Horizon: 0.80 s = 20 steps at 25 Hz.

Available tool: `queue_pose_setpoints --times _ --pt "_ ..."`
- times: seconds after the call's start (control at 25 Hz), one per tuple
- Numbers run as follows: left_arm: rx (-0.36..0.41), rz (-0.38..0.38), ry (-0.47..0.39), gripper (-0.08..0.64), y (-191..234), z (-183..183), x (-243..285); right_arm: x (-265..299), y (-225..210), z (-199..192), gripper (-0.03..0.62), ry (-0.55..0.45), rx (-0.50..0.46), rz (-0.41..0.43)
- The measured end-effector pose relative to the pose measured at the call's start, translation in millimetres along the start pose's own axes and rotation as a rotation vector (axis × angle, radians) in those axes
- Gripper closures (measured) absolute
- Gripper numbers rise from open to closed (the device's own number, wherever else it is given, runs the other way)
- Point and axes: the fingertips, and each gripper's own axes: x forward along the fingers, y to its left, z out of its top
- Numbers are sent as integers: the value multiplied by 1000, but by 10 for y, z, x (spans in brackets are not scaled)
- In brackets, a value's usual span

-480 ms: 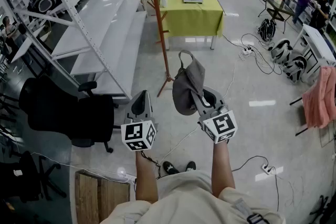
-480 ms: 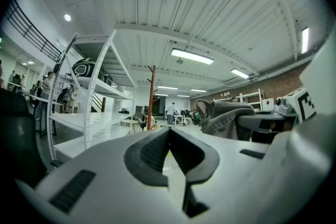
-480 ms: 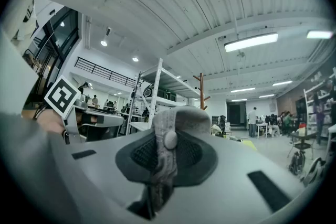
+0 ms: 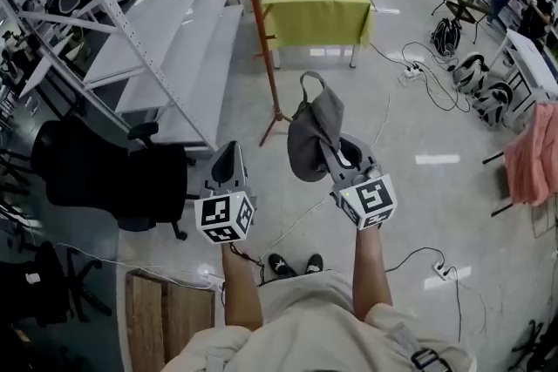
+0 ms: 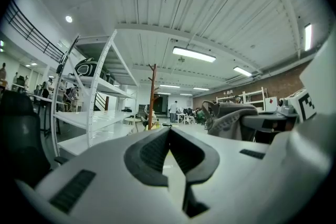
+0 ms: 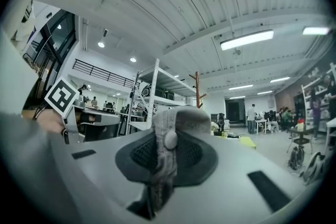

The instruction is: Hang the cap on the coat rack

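A grey cap point(image 4: 312, 135) hangs ahead of me with my right gripper point(image 4: 336, 154) shut on it. In the right gripper view the cap point(image 6: 176, 123) is pinched between the jaws, its fabric running down the middle. My left gripper point(image 4: 228, 163) is held level to the left of the cap, shut with nothing between its jaws; the left gripper view shows its jaws point(image 5: 169, 149) meeting in a thin line and the cap point(image 5: 231, 118) off to the right. The brown wooden coat rack point(image 4: 261, 39) stands ahead on the floor, also seen far off as a coat rack point(image 5: 152, 94) and a coat rack point(image 6: 198, 89).
White metal shelving point(image 4: 139, 22) runs along the left. A black office chair point(image 4: 109, 174) stands at left. A table with a yellow-green cloth point(image 4: 318, 13) stands behind the rack. Cables point(image 4: 427, 91) lie on the floor at right, next to a pink garment point(image 4: 534, 157).
Both grippers and the cap sit slightly nearer the rack's base in the head view; the scene has shifted a little downward. The grip on the cap is unchanged.
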Motion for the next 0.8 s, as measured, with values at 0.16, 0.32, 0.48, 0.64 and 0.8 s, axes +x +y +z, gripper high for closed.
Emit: queue_pose_setpoints --times 0.16,0.32,0.48,0.64,0.8 --pt "-16 17 7 552 -97 -31 31 -151 -187 -37 554 8 23 -8" --pt "-22 14 11 552 -207 -62 86 -263 -342 -85 554 17 31 -26" --pt "-20 7 10 552 -295 -64 197 -314 -471 -137 554 20 40 -37" --pt "-19 -13 -2 552 -328 -62 364 -261 -569 -132 554 10 25 -50" --pt "-19 -28 -29 552 -264 -32 617 -129 -645 -154 554 -8 11 -61"
